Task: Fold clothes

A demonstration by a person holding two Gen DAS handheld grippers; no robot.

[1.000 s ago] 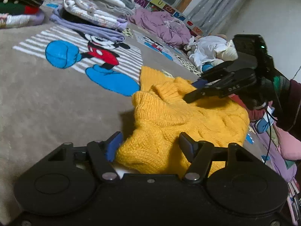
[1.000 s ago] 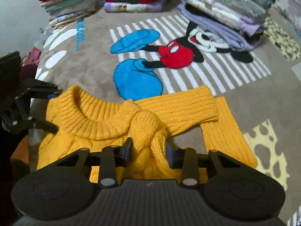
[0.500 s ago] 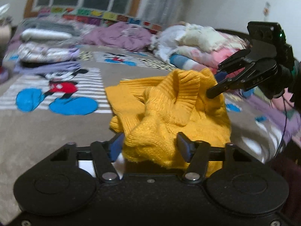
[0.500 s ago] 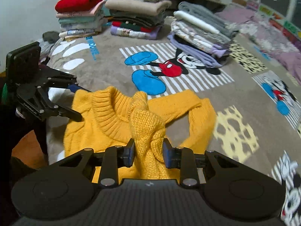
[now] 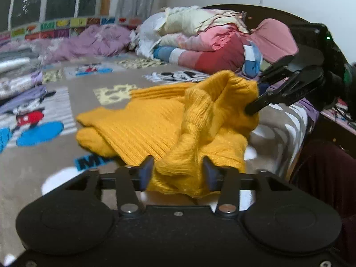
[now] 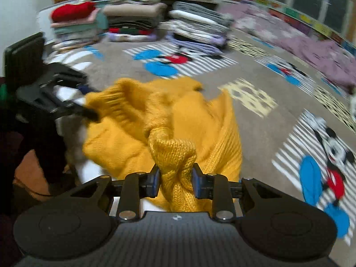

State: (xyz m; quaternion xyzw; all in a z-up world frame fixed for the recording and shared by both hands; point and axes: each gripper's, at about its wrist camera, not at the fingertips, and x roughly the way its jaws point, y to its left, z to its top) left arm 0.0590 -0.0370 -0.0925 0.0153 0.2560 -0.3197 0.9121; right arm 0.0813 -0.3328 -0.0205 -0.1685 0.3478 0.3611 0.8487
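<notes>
A yellow knit sweater (image 5: 155,120) (image 6: 124,138) lies crumpled on the cartoon-print blanket (image 5: 44,166), partly lifted at two bunches. In the left wrist view my left gripper (image 5: 178,166) has a thick bunch of the knit filling the gap between its blue pads, and its jaws are opening. The right wrist view shows the same gripper (image 6: 89,102) at the ribbed edge on the left. My right gripper (image 6: 174,173) is shut on a twisted bunch of the sweater. It appears in the left wrist view (image 5: 255,95) at the raised ribbed collar, far right.
Stacks of folded clothes (image 6: 133,22) line the far side of the blanket. A heap of pink and white bedding (image 5: 200,40) and a purple garment (image 6: 322,53) lie along the window side. A dark sleeve (image 5: 329,166) is at the right edge.
Both grippers have swung round with the sweater, dragging it across the blanket and lifting its ribbed collar. The right gripper stays clamped on its bunch; the background has shifted towards the bedding heap.
</notes>
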